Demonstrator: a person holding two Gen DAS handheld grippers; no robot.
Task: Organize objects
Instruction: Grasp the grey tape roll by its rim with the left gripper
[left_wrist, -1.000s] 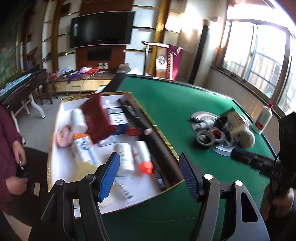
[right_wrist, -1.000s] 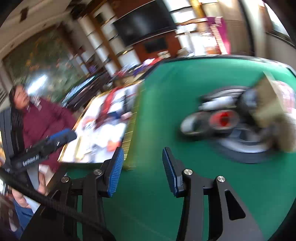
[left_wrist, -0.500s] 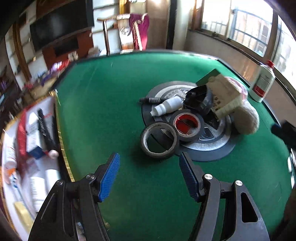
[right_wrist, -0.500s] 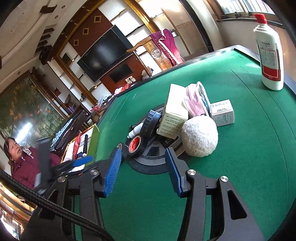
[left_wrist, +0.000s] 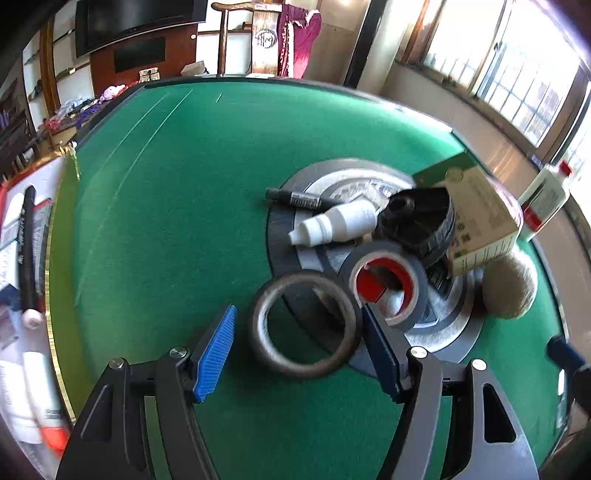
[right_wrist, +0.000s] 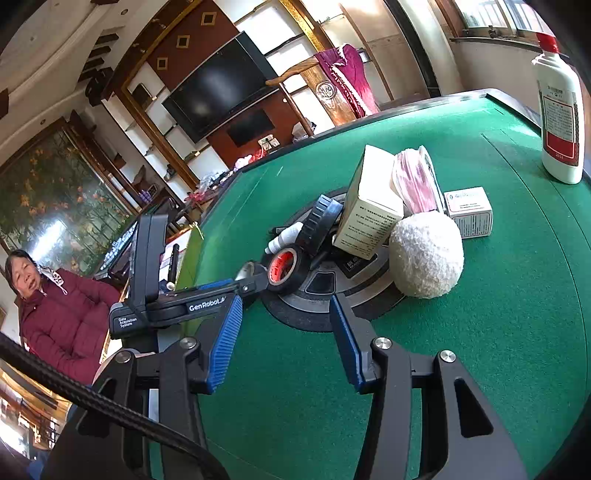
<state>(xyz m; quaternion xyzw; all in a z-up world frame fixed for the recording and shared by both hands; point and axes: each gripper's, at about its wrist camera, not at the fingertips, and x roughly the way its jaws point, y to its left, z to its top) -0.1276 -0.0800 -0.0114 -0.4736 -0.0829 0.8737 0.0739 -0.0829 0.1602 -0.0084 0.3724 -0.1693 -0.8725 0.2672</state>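
Observation:
My left gripper (left_wrist: 299, 343) is open, its blue pads on either side of a grey tape roll (left_wrist: 305, 329) lying at the edge of a round grey disc (left_wrist: 458, 332) on the green table. On the disc lie a black roll with a red core (left_wrist: 384, 282), a white dropper bottle (left_wrist: 334, 224), a black marker (left_wrist: 299, 198), a black lid (left_wrist: 421, 221), a cream box (left_wrist: 480, 225) and a woolly ball (left_wrist: 509, 286). My right gripper (right_wrist: 284, 339) is open and empty, just short of the disc (right_wrist: 317, 295) and the ball (right_wrist: 426, 254).
A white tray (left_wrist: 22, 258) with tubes and bottles sits at the table's left edge. A white bottle with red label (right_wrist: 561, 103) stands at the far right. A small white box (right_wrist: 469, 210) lies behind the ball. A woman in red (right_wrist: 55, 310) sits left.
My left gripper swung from the tray to the disc and closed in around the grey tape roll. My right gripper moved closer to the disc and ball.

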